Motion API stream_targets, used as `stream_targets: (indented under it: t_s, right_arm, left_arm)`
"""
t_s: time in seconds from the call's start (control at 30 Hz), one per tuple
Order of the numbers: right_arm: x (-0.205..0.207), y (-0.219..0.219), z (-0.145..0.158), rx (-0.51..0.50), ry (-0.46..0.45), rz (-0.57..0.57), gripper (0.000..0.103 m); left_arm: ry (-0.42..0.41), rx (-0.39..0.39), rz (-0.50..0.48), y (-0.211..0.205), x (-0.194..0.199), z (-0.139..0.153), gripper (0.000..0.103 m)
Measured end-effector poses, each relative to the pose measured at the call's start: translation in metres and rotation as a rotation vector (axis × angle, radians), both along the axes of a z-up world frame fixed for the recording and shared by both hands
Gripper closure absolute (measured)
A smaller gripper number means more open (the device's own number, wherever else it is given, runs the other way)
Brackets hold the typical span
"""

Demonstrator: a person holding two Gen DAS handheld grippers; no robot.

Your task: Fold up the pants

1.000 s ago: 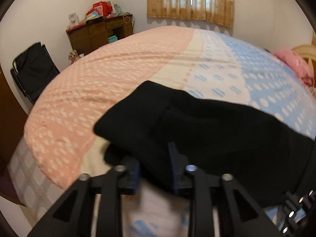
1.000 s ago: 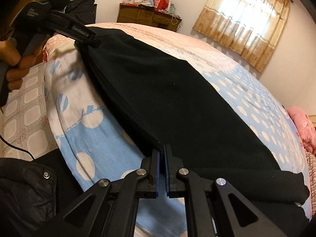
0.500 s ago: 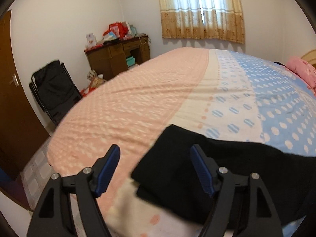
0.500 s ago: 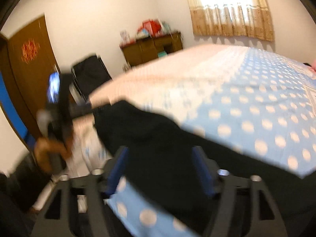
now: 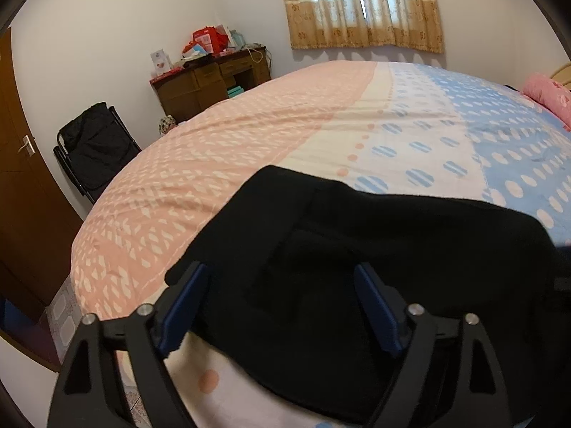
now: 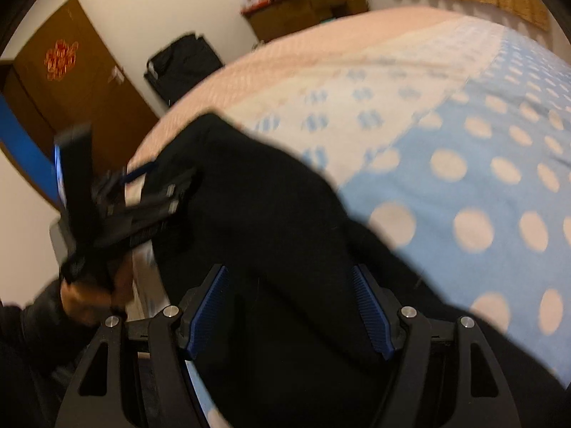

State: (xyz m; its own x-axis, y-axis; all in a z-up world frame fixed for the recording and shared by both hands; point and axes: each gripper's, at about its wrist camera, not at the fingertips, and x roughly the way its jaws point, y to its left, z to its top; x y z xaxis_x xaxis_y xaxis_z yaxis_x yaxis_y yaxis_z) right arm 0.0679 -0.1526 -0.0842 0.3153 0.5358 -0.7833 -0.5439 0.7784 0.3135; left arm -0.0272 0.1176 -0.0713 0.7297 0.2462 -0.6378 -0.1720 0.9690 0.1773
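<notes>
On a bed (image 5: 249, 149) with a pink-and-blue spread, folded black pants (image 5: 357, 249) lie near its edge, directly ahead of both grippers, left (image 5: 282, 306) and right (image 6: 291, 306), fingers spread, holding nothing.

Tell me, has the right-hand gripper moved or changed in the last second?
Yes. The right gripper, clamped shut on the black pants a second ago, now stands open, swung left: the brown door has entered its view.
</notes>
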Motion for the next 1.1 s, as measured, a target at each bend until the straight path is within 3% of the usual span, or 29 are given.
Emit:
stream_targets:
  t_s: [0.1,0.2,0.33,0.4,0.47,0.57,0.73,0.87,0.93,1.07,1.1]
  right_arm:
    - [-0.007,0.003,0.000,0.004,0.025,0.050,0.031]
    - [0.004,0.001,0.006,-0.021,-0.022,-0.001,0.031]
    - [0.026,-0.001,-0.002,0.063,0.081,-0.022,0.031]
    - [0.022,0.002,-0.002,0.086,0.082,-0.002,0.031]
    - [0.021,0.006,-0.004,0.175,0.158,0.035,0.030]
    - [0.027,0.013,-0.008,0.218,0.166,0.031,0.030]
    - [0.058,0.017,-0.022,0.401,0.222,-0.057,0.030]
    - [0.079,-0.002,-0.009,0.412,0.159,-0.144,0.031]
    - [0.091,-0.018,-0.008,0.469,0.220,-0.148,0.033]
    - [0.102,-0.033,-0.016,0.405,0.297,-0.142,0.041]
    - [0.099,-0.047,-0.012,0.337,0.265,-0.193,0.041]
  left_arm:
    - [-0.010,0.007,-0.001,-0.001,0.002,-0.001,0.011]
    - [-0.022,0.003,-0.002,0.000,0.003,-0.002,0.008]
    - [-0.024,0.007,-0.002,-0.001,0.003,-0.003,0.008]
    - [-0.017,0.002,-0.006,0.000,0.004,-0.003,0.007]
    - [-0.015,-0.002,-0.008,0.000,0.005,-0.003,0.006]
    - [-0.016,-0.004,-0.008,0.000,0.005,-0.004,0.005]
    - [-0.013,-0.005,-0.006,0.001,0.006,-0.004,0.004]
    - [-0.010,0.004,-0.015,0.001,0.007,-0.005,0.003]
    - [-0.007,0.003,-0.021,0.002,0.007,-0.005,0.001]
    - [-0.003,-0.001,-0.029,0.003,0.009,-0.005,0.000]
    - [-0.002,-0.001,-0.029,0.003,0.009,-0.006,0.000]
